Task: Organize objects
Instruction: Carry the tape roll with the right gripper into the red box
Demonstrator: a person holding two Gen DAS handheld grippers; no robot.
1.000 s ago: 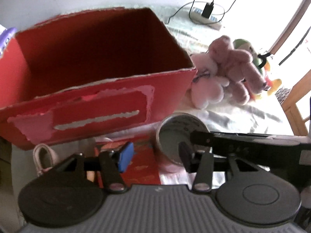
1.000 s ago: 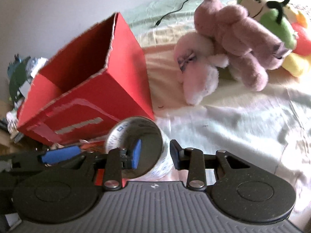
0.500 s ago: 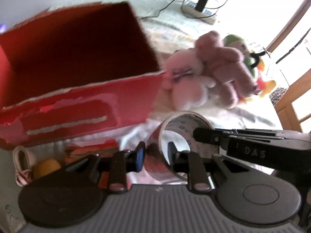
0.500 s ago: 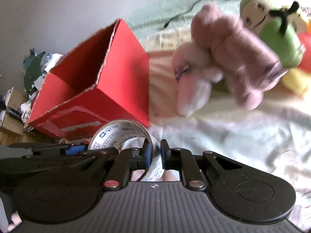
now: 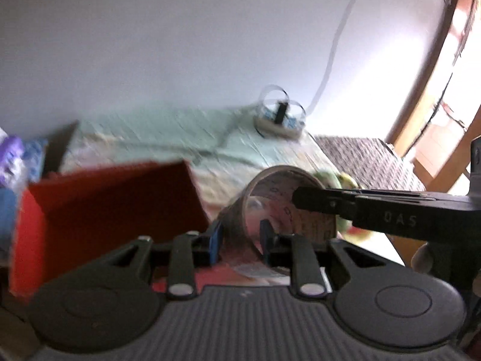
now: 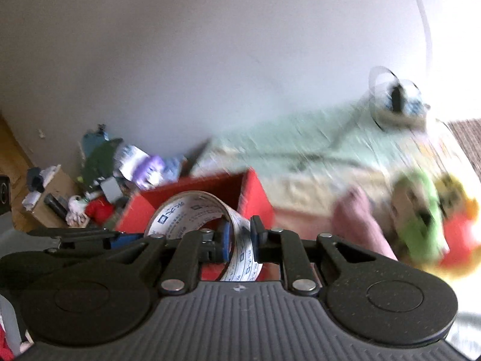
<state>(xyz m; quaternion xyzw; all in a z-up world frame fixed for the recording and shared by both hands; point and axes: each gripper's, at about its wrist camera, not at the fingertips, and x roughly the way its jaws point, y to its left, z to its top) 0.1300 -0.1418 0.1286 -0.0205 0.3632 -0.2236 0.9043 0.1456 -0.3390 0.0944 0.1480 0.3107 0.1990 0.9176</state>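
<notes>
Clearly, a roll of tape (image 5: pixel 279 207) is pinched from two sides at once. In the left wrist view, the left gripper (image 5: pixel 240 240) is closed on the near wall of the roll, one blue pad outside the ring and the other pad inside it, so that the open hollow of the roll is turned toward the camera. From the right edge of that view, the black fingers of the right gripper (image 5: pixel 312 203) are seen reaching across to the far rim of the roll. In the right wrist view, the right gripper (image 6: pixel 240 237) is clamped on the printed white band of the same roll (image 6: pixel 192 213), with the band passing between the two pads; the left gripper's fingers (image 6: pixel 126 238) are seen coming in from the left, a blue pad against the roll's outer side. The roll is held above the bed (image 5: pixel 168 126), in front of and just right of the red cardboard box (image 5: pixel 99 210), whose open top is turned upward. Blurred plush toys (image 6: pixel 421 228) are seen lying on the bed to the right of the box, and a power strip (image 5: pixel 278 120) with a plugged-in cable is seen at the far end, near the wall (image 5: pixel 180 45). A pile of clutter (image 6: pixel 99 180) is seen on the left beyond the box.
</notes>
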